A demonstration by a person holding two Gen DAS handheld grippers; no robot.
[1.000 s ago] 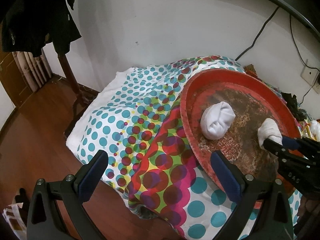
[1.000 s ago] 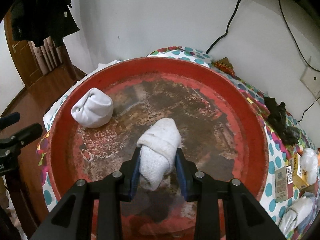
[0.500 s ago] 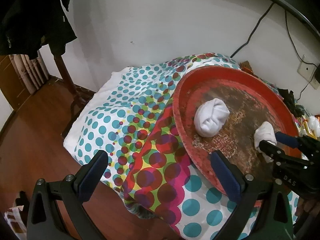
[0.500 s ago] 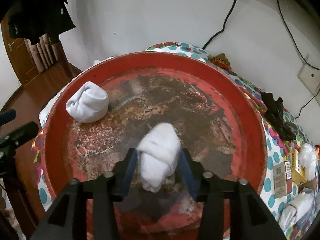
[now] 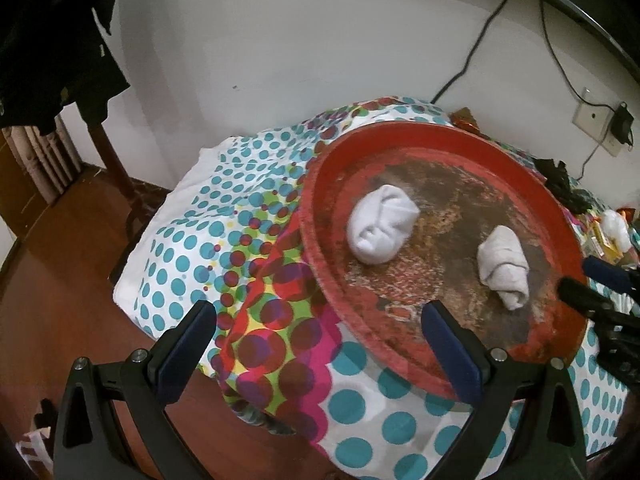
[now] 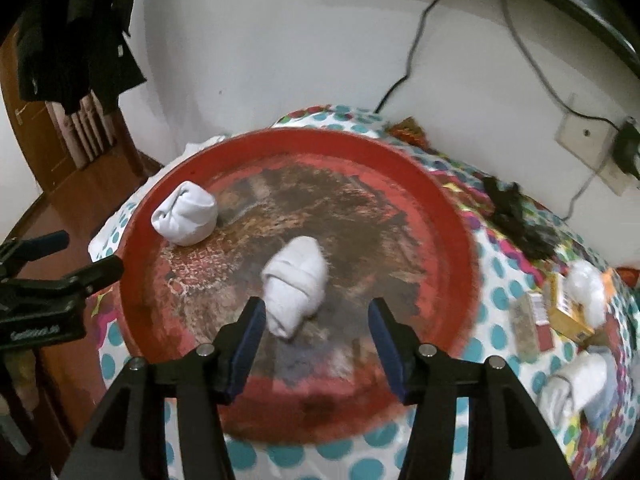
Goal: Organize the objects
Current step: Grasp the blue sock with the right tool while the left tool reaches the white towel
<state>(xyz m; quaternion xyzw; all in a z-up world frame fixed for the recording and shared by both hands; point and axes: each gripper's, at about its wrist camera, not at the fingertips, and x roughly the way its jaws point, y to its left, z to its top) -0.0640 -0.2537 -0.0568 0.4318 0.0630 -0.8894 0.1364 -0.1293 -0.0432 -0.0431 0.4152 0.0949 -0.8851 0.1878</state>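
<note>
A worn round red tray [image 6: 440, 208] lies on a polka-dot cloth; it also shows in the left wrist view [image 5: 320, 248]. Two rolled white socks lie in it: one near the left rim [image 6: 185, 220] [image 5: 380, 229], one in the middle [image 6: 296, 280] [image 5: 503, 266]. My right gripper [image 6: 318, 322] is open and empty, just behind the middle sock, apart from it. My left gripper [image 5: 318, 332] is open and empty, over the cloth at the tray's left edge. More white socks [image 6: 576, 380] lie on the cloth at the right.
A yellow box [image 6: 568, 316], a white wad [image 6: 586, 288] and a black bundle [image 6: 516, 220] lie on the cloth right of the tray. A wall with a socket [image 6: 588, 140] and cables stands behind. Dark clothes [image 5: 48, 52] hang at left over wooden floor [image 5: 52, 288].
My right gripper opened and let go of the middle sock, then pulled back from it. The sock now lies in the tray. The left gripper shifted slightly and stayed open.
</note>
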